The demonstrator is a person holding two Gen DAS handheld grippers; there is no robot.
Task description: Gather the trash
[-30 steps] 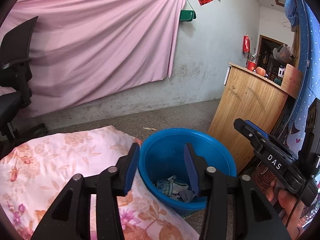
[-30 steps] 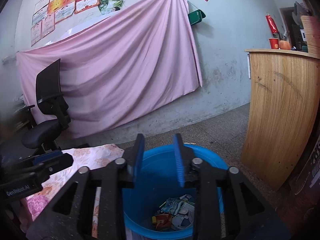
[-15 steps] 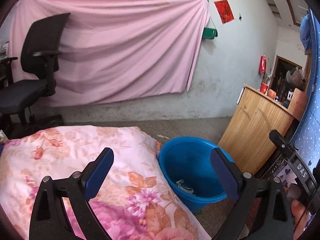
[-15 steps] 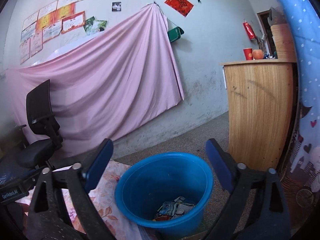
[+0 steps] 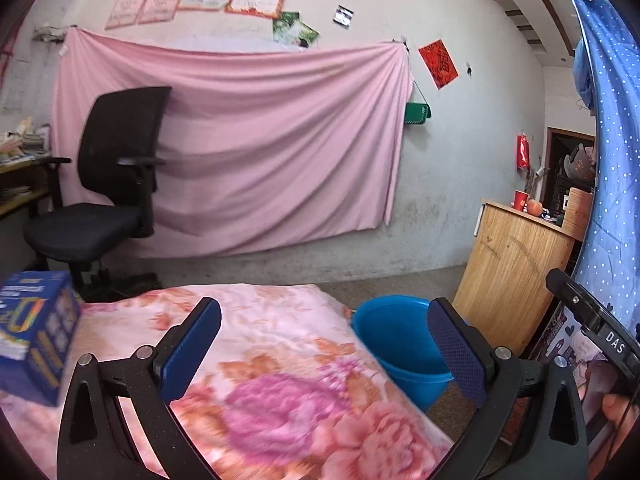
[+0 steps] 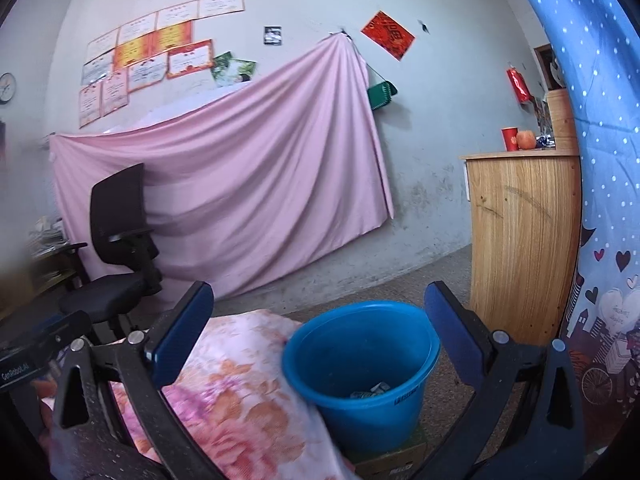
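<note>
A blue plastic bucket stands on the floor beside the flowered pink bedspread, with crumpled wrappers at its bottom. In the left wrist view the bucket sits right of centre, past the bedspread. My left gripper is open and empty above the bedspread. My right gripper is also open and empty, raised in front of the bucket. A blue printed box lies on the bedspread at the left.
A wooden counter with a red cup and a fruit stands right of the bucket. A black office chair is at the back left before a pink sheet on the wall. A blue dotted curtain hangs at the right.
Both grippers have opened wide and pulled back and up from the bucket. The left view has swung left, bringing the blue box into sight.
</note>
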